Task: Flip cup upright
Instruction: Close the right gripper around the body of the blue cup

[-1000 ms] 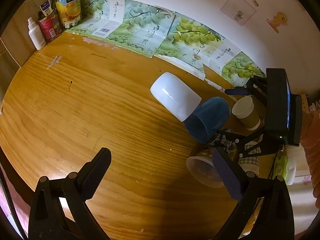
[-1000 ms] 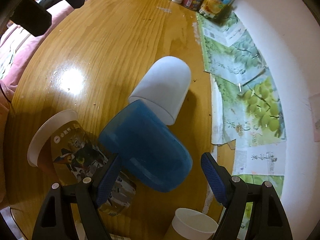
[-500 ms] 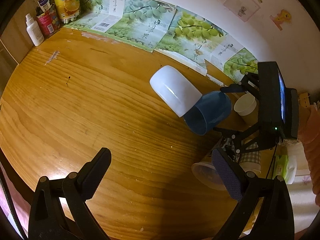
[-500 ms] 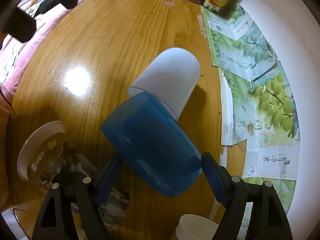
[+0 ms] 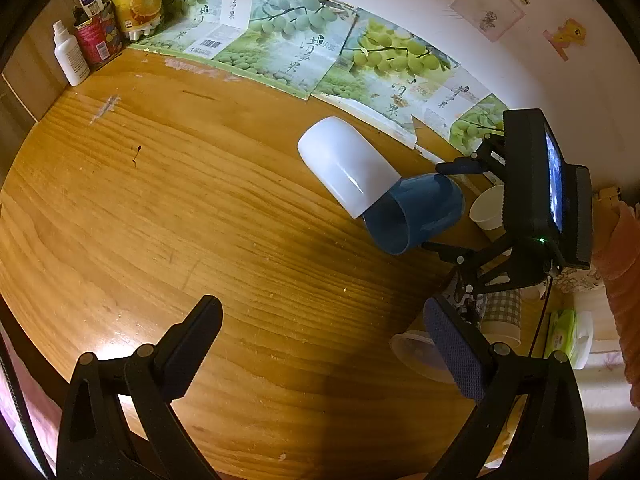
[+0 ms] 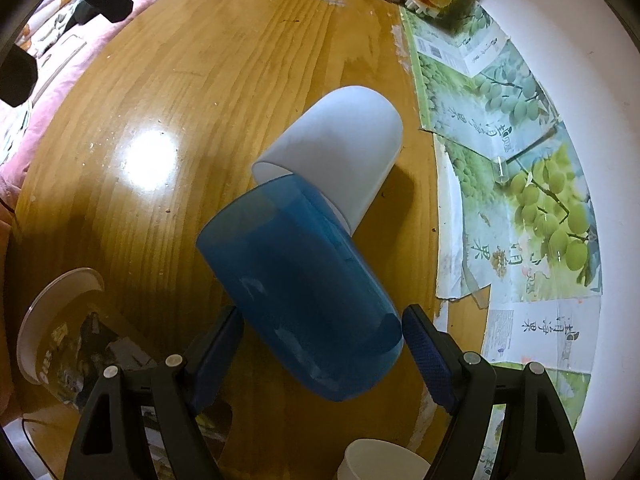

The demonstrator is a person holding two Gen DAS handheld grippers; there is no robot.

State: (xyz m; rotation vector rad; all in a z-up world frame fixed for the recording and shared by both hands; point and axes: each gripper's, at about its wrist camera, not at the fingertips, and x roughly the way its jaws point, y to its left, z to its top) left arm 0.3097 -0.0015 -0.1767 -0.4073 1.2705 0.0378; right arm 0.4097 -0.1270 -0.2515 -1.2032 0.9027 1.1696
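Translucent blue plastic cup (image 6: 296, 300): lies on its side on the round wooden table (image 5: 168, 216), closed base between the fingers of the right gripper (image 6: 322, 344), mouth pointing away from it. Both blue pads stand at the cup's flanks; firm contact cannot be told.

Opaque white plastic cup (image 5: 346, 166): also on its side, rim touching the blue cup's mouth, on the far side of the blue cup from the right gripper.

Left gripper (image 5: 320, 344): fingers spread wide, holding nothing, over bare wood well apart from the blue cup.

Small white paper cup (image 5: 488, 208): upright, just beside the blue cup.

Grape-printed paper sheets (image 5: 304, 48): behind the blue cup, along the wall.
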